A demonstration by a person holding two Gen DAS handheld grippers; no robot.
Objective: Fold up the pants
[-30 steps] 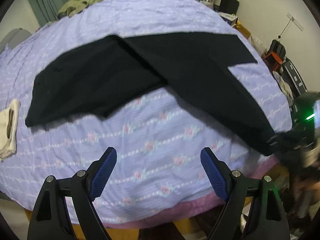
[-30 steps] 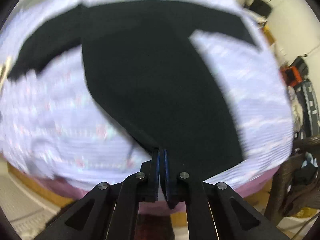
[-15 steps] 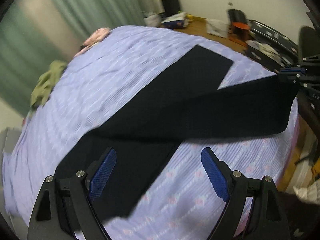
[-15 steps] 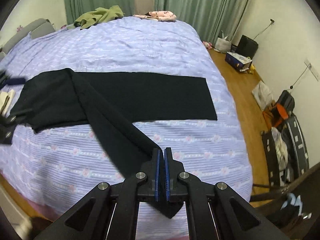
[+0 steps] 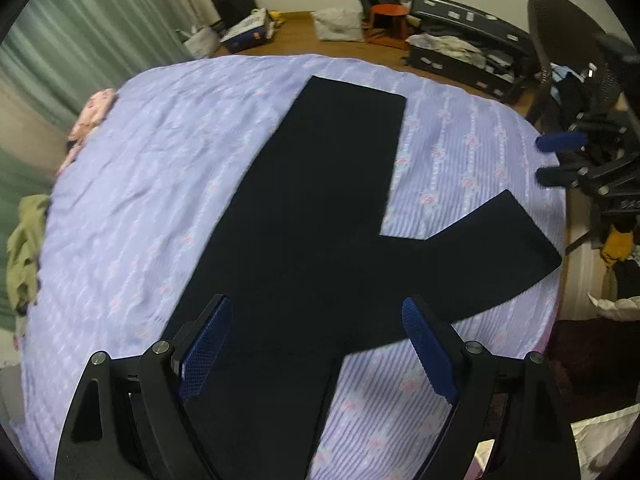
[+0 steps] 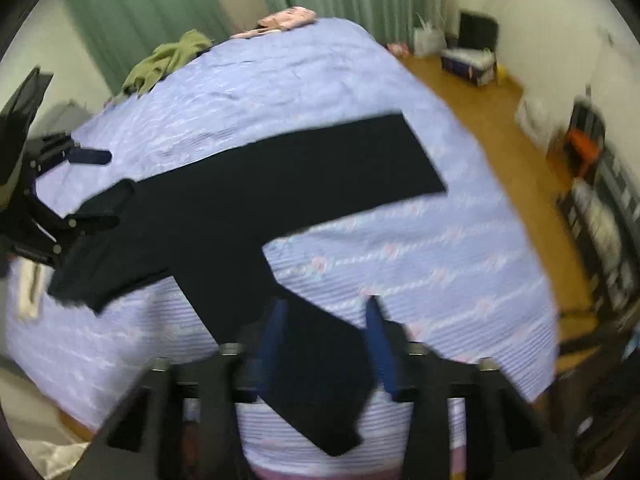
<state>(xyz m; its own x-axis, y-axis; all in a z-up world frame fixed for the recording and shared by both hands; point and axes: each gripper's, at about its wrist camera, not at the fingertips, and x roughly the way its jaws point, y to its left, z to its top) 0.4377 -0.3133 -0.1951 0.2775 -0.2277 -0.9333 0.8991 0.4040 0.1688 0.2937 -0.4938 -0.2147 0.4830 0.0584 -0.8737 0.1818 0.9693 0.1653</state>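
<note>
Bedroom with green curtains, lilac bed underneath. Black pants spread flat across it, legs splayed apart, not yet folded; every fold seemingly ahead. Left tongs wide apart above the waist end, gripping nothing. Right tongs opening, one leg's hem lying loose between the pads. Open suitcase on the floor, stuffed with clothes.
</note>
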